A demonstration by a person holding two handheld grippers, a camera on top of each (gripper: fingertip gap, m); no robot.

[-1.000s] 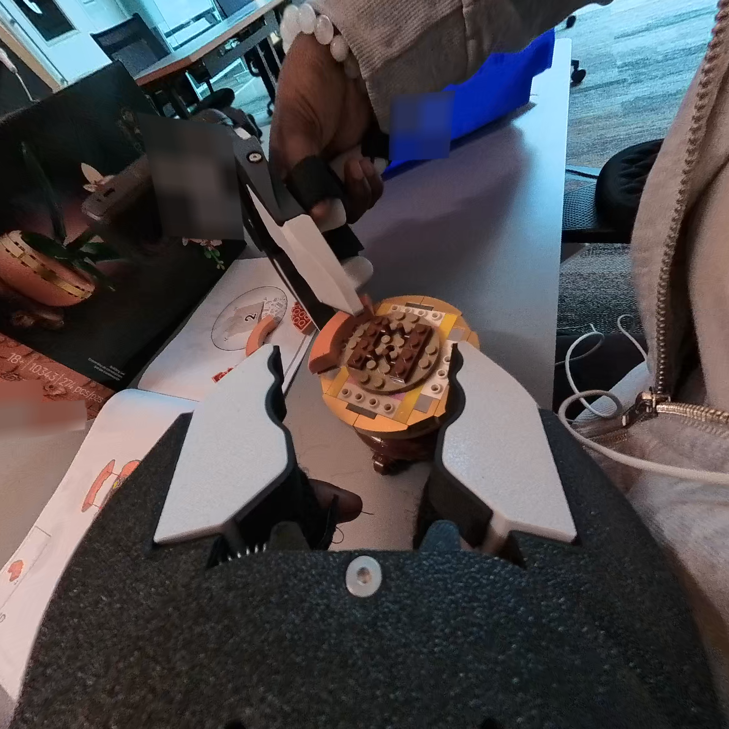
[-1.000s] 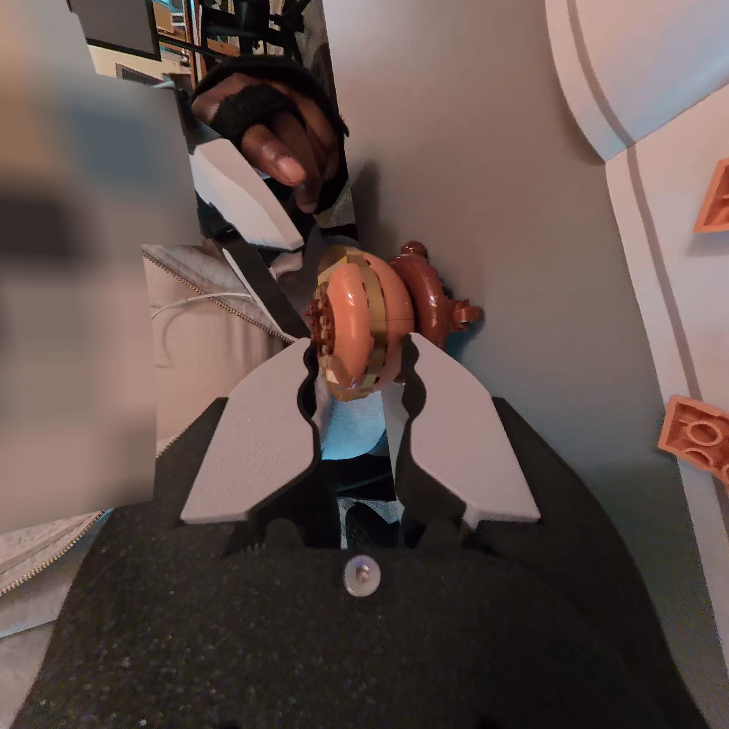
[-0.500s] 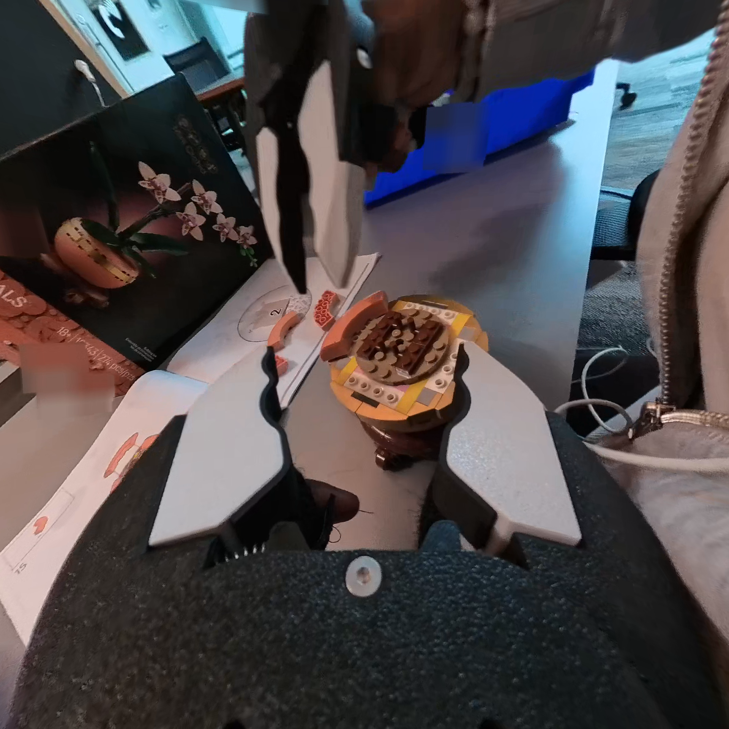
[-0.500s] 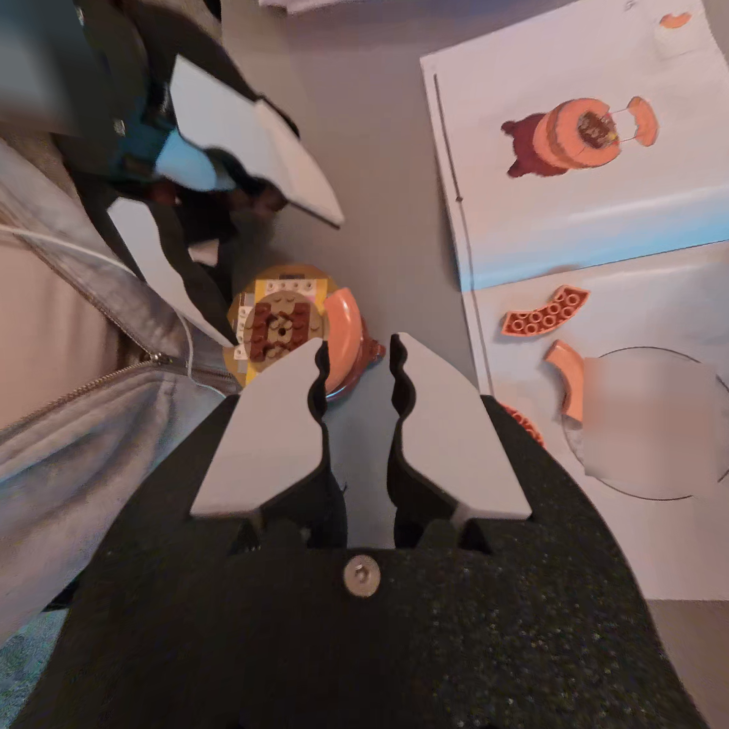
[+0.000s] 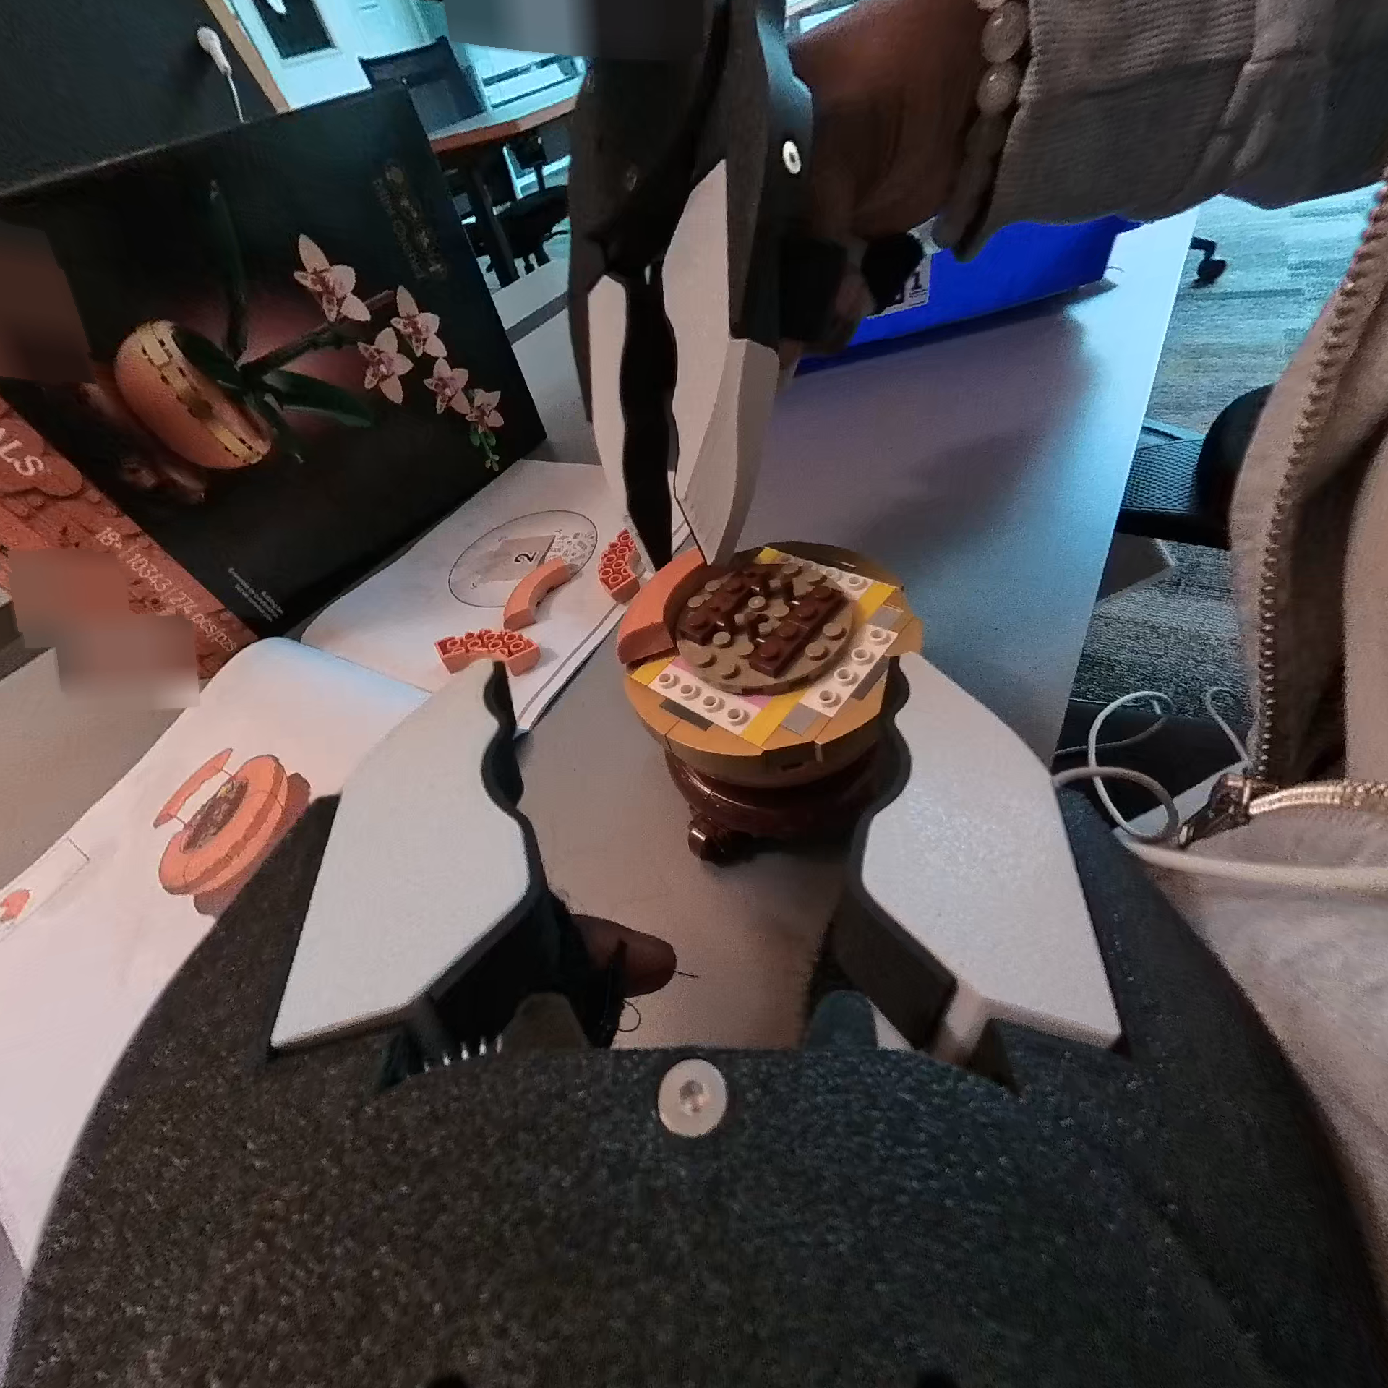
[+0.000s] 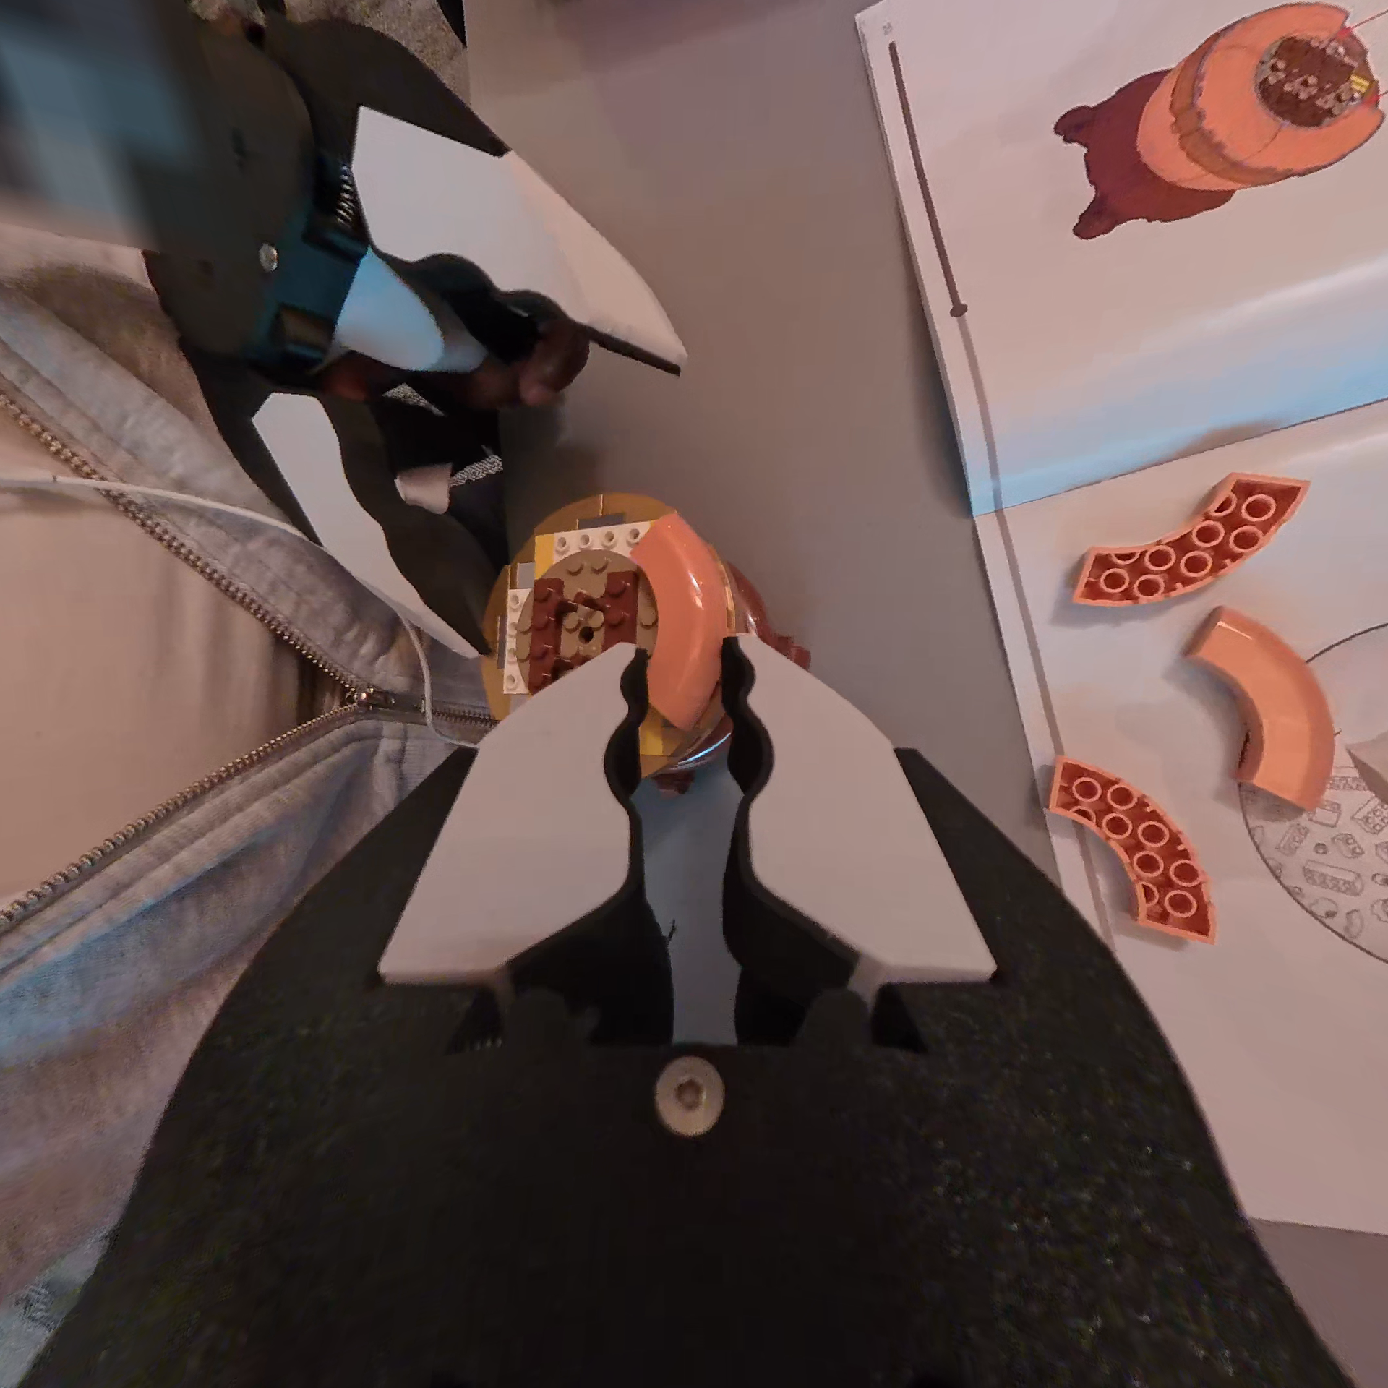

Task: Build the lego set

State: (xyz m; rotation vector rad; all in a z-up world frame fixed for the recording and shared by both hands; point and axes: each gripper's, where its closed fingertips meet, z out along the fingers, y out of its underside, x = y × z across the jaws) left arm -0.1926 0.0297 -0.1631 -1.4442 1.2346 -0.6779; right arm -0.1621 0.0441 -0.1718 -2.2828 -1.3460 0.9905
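1. The right gripper (image 6: 680, 661) points straight down over the round tan and brown lego pot (image 5: 766, 661). Its fingers (image 6: 541, 811) stand narrow with nothing between them, their tips just above the salmon curved slope brick (image 6: 683, 616) seated on the pot's far-left rim.
2. That brick's long axis follows the rim, running roughly along the fingers' gap, so I judge a press down falls on it squarely.
3. The left gripper (image 5: 698, 713) stands wide, its two fingers flanking the pot; whether the right one touches the pot I cannot tell.
4. The pot stands upright on the grey bench (image 5: 976, 466), nearer the left gripper.
5. Three loose salmon curved bricks (image 6: 1194, 537) lie on the white instruction booklet (image 6: 1126, 300), left of the pot, well apart from either gripper.
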